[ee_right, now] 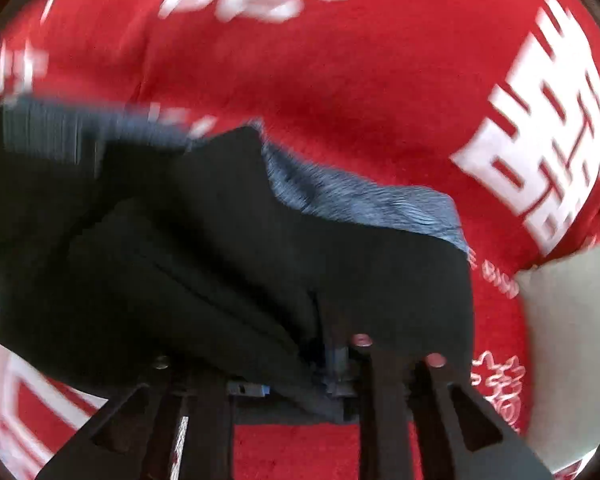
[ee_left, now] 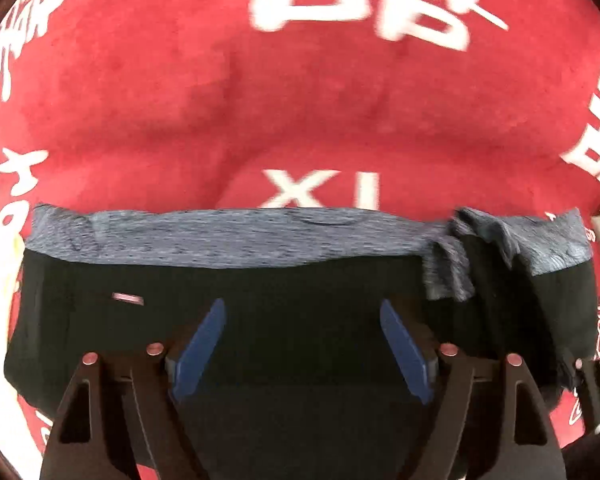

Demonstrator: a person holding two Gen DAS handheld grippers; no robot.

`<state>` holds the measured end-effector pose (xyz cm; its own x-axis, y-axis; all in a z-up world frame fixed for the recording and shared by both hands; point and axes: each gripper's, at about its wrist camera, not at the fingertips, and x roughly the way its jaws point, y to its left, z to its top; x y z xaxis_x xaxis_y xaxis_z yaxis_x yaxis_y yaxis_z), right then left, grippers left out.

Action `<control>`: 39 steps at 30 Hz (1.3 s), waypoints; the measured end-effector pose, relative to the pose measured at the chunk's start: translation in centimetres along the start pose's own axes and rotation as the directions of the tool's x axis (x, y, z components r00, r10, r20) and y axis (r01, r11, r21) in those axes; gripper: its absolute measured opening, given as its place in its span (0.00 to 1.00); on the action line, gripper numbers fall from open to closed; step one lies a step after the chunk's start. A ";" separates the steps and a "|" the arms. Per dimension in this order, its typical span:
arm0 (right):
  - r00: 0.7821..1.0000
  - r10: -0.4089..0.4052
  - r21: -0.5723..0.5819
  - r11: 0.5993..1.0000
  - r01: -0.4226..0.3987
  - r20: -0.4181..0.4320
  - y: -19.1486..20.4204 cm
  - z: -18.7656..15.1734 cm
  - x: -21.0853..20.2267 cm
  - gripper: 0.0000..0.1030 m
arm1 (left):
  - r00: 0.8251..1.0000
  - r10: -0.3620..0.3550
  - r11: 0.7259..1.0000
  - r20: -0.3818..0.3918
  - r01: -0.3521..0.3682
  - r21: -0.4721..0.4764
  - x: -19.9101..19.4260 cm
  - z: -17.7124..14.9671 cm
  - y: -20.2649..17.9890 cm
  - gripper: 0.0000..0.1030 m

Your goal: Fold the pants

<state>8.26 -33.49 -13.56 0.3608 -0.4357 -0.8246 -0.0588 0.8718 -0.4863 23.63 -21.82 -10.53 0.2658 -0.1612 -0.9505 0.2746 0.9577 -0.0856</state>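
While the black pants lay folded on the red cloth, long axis running side to side, grey waistband at the far edge, the left gripper hung spread and empty right above them. Right gripper? Buried in fabric, its state impossible to judge.

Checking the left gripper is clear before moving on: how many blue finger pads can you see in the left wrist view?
2. One pad at lower left, the other pad at lower right, spread apart above the black pants with nothing between them.
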 end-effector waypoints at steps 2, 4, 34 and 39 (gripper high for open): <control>0.993 -0.111 -0.086 0.990 0.113 0.033 2.0 -0.7 -0.4 0.32 | 1.000 -0.006 1.000 -0.011 0.006 0.005 0.1 0.5 0.5 0.78; 0.996 -0.086 -0.079 0.993 0.088 0.032 2.0 -1.1 -1.1 0.39 | 1.000 -0.023 1.000 -0.011 0.024 0.010 -0.1 0.9 1.0 0.79; 0.931 0.366 0.506 0.801 -0.320 0.009 -12.5 -4.9 -2.7 0.58 | 0.912 -0.337 0.903 -0.235 0.384 0.193 -1.6 -0.3 -11.9 0.22; 0.926 0.378 0.530 0.781 -0.330 0.020 -13.7 -5.0 -2.9 0.57 | 0.890 -0.399 0.880 -0.219 0.439 0.180 -3.7 -0.4 -11.7 0.05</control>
<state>3.39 -45.32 -5.96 0.3307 -0.0694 -0.9412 0.3284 0.9434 0.0458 19.11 -32.36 -6.16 -0.0756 -0.4730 -0.8778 0.5250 0.7295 -0.4383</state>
